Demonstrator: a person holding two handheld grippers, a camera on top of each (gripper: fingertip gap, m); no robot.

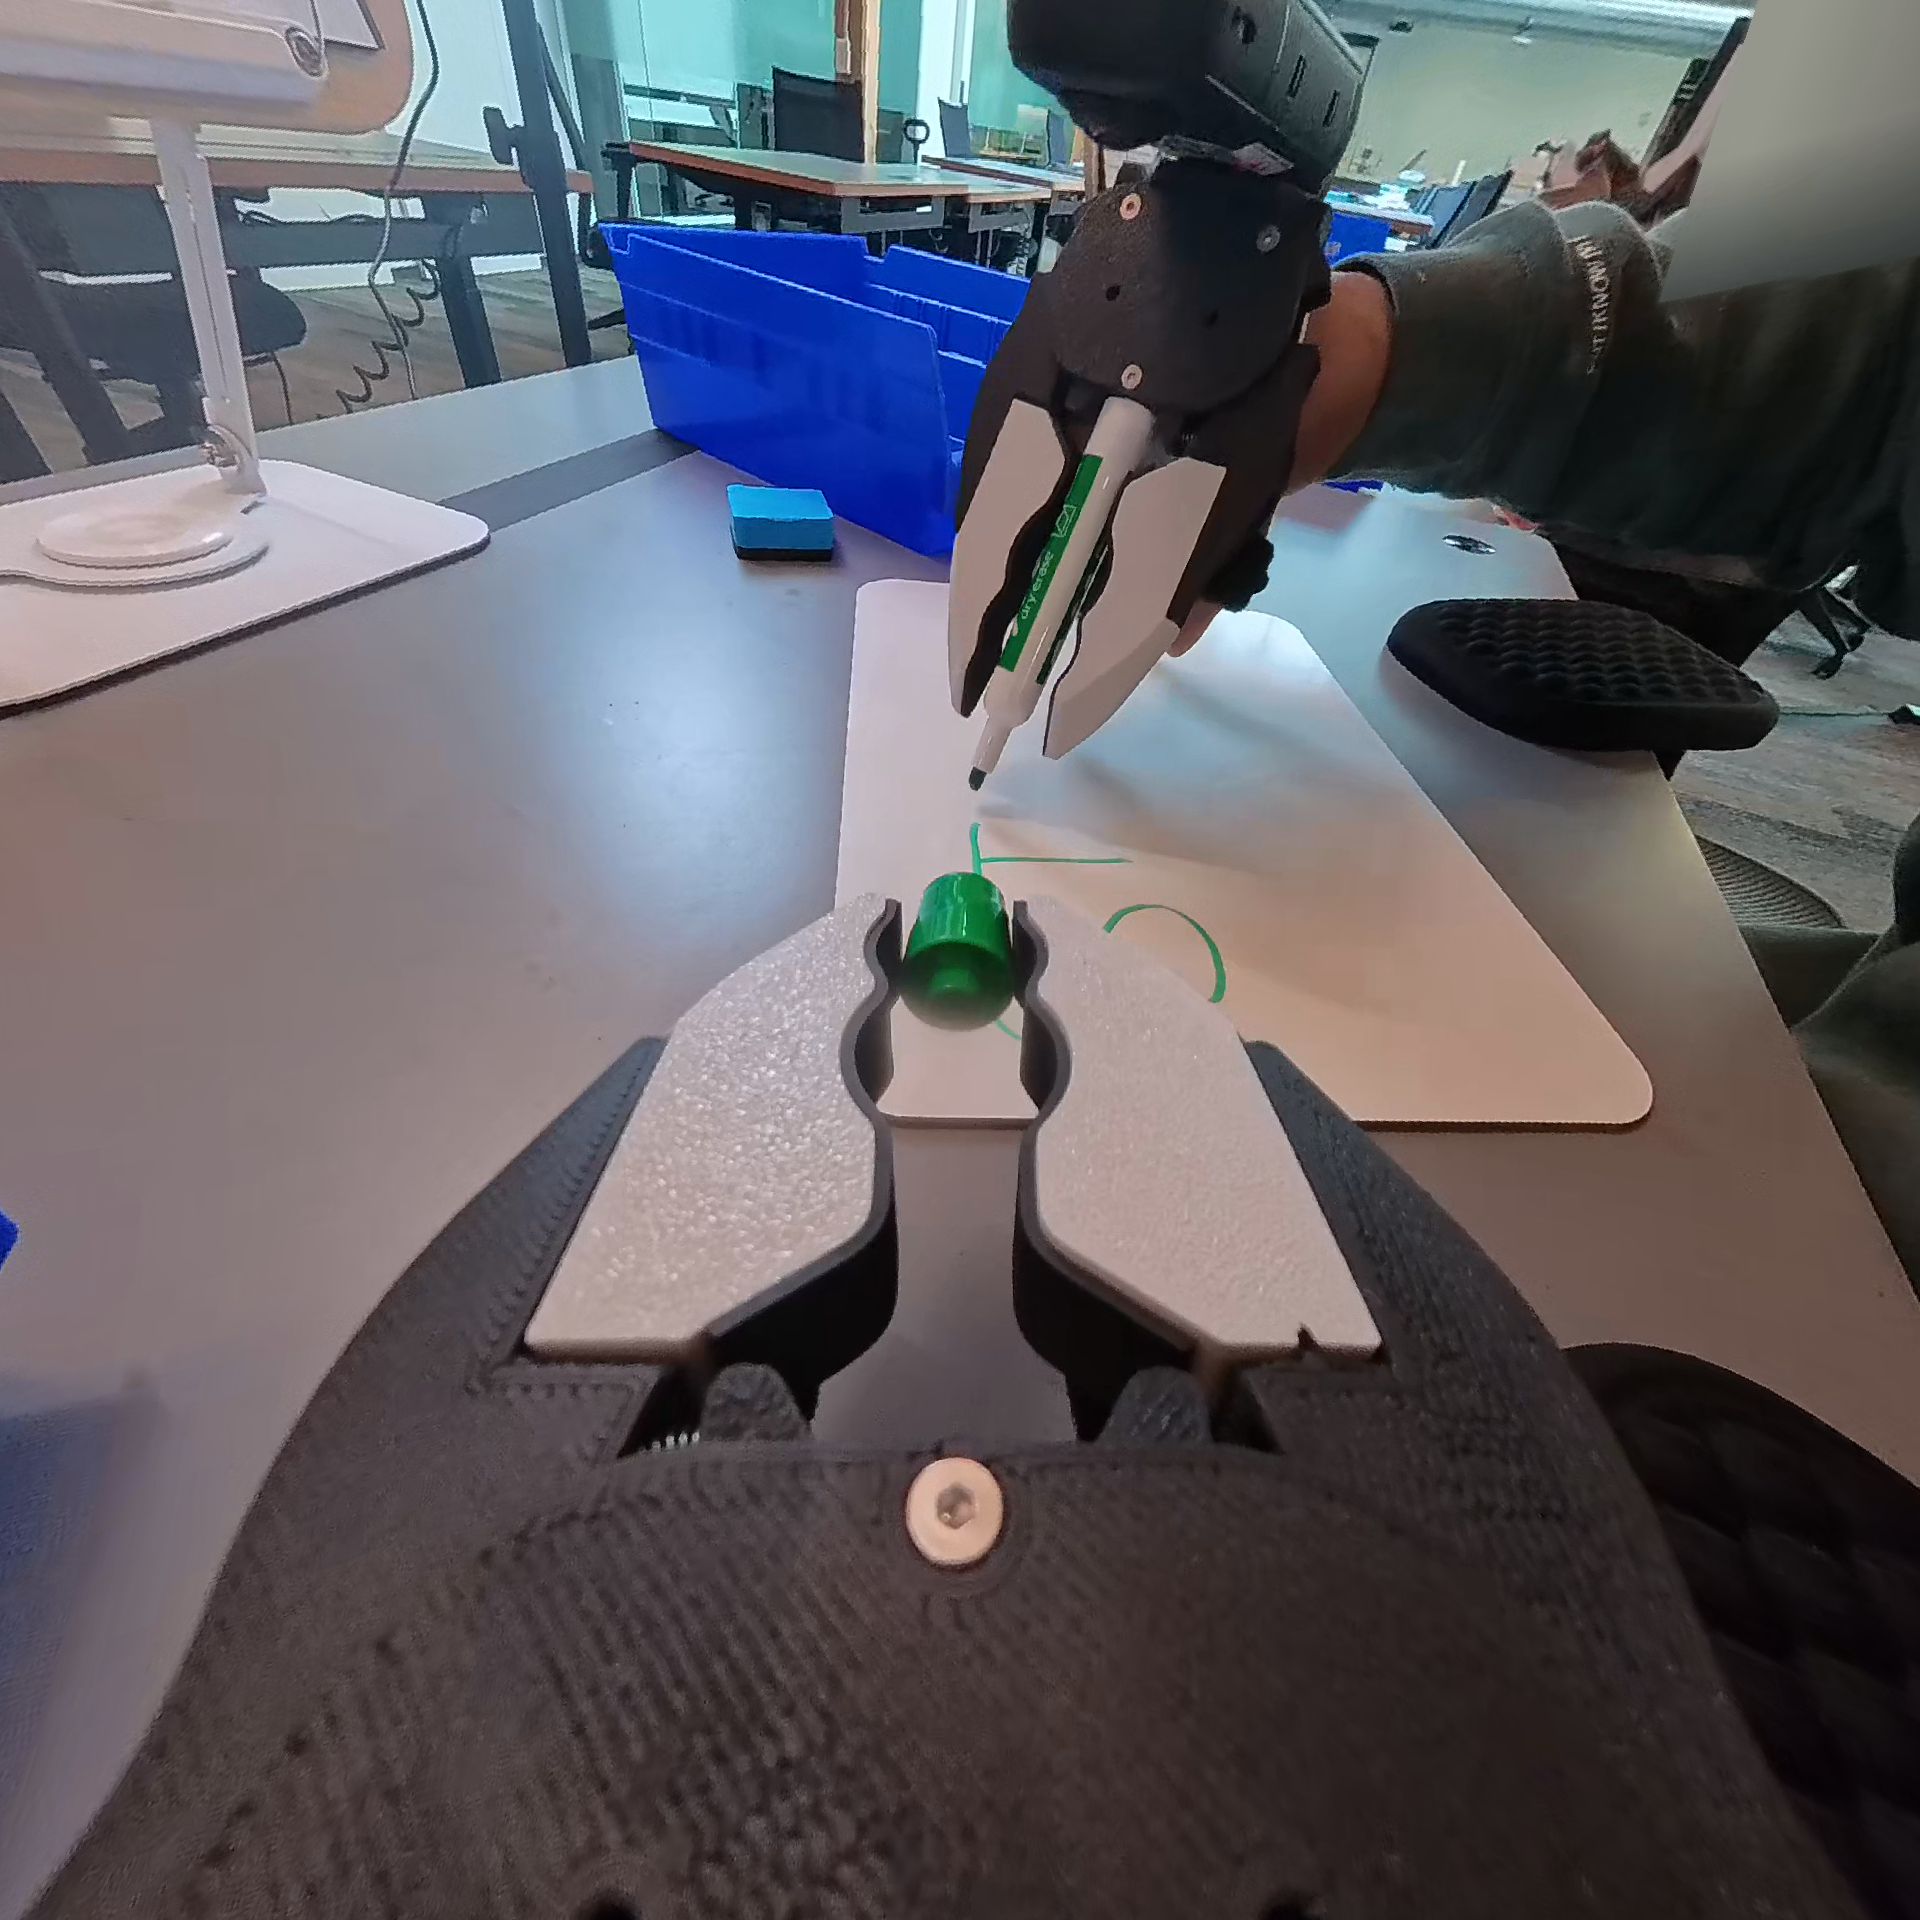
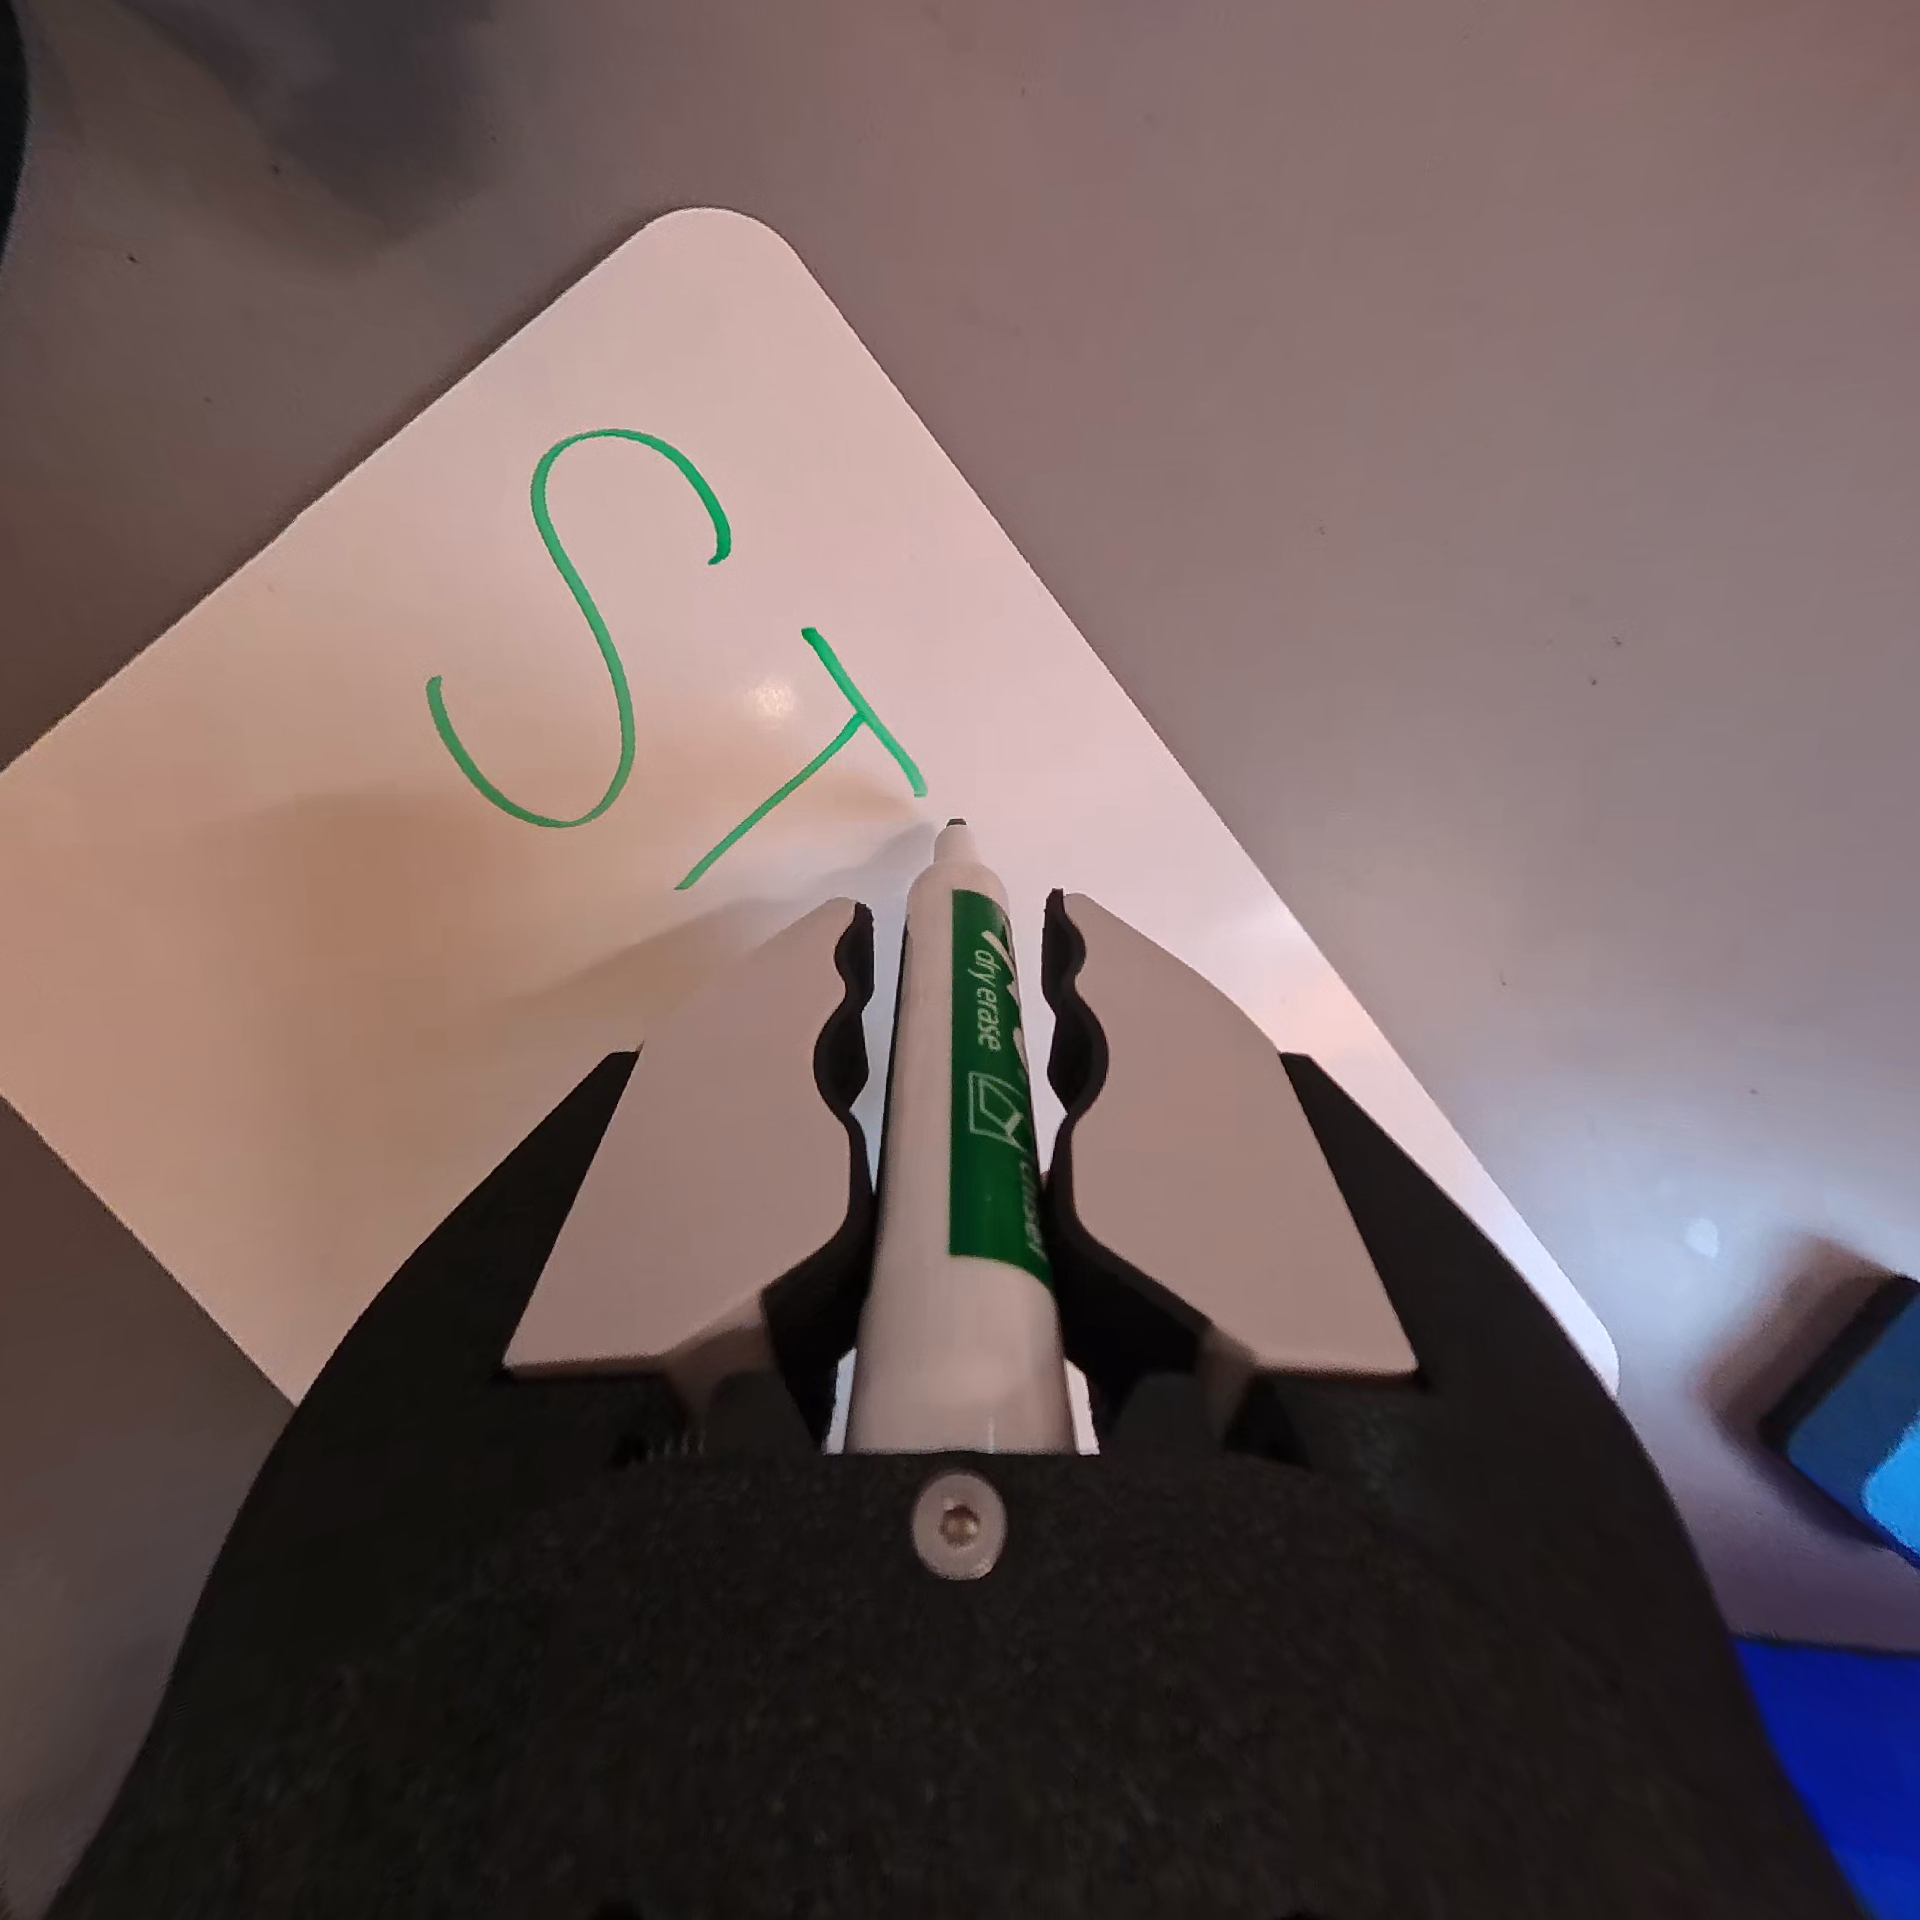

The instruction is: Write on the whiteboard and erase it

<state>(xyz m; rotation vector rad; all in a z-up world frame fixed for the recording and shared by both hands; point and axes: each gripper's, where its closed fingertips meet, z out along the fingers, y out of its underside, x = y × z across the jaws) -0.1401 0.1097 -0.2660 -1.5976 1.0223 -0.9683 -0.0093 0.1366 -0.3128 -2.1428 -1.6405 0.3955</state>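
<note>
A small white whiteboard (image 1: 1299, 935) lies flat on the grey table, with green marks (image 2: 582, 644) drawn on it. My right gripper (image 2: 956, 904) is shut on a white and green dry-erase marker (image 2: 966, 1143), uncapped, tip down just above the board beside the marks. The right gripper also shows in the left wrist view (image 1: 1023, 727), held by a hand in a grey sleeve. My left gripper (image 1: 956, 920) is shut on the green marker cap (image 1: 956, 951) above the board's near corner. A blue eraser (image 1: 781, 520) lies beyond the board and shows in the right wrist view (image 2: 1860, 1444).
A blue plastic bin (image 1: 810, 343) stands behind the eraser. A white stand on a flat base (image 1: 208, 540) sits at the left of the grey table (image 1: 416, 883). A black chair armrest (image 1: 1579, 675) is off the table's right edge. Desks and chairs fill the background. The grippers' ends are close to 15 centimeters from one another.
</note>
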